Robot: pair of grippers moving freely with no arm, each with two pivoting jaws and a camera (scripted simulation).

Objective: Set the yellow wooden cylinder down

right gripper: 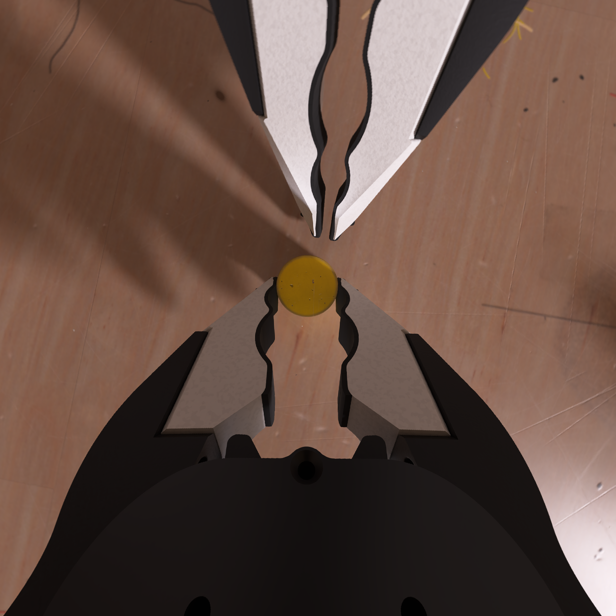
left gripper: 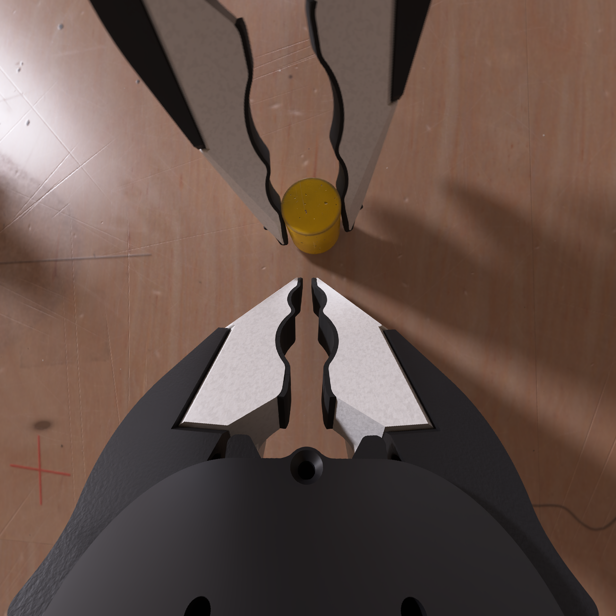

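Note:
The yellow wooden cylinder stands upright, pinched near its top between the fingertips of my right gripper. In the right wrist view I look straight down on the cylinder's round top, with my right gripper shut on its sides. Its base looks at or just above the wooden table; I cannot tell if it touches. My left gripper is shut and empty, its tips a short way in front of the cylinder. It also shows in the right wrist view.
The scratched brown table carries a red cross mark at the left, a thin dark wire at the right, and yellow scribbles. Gripper shadows fall across the surface.

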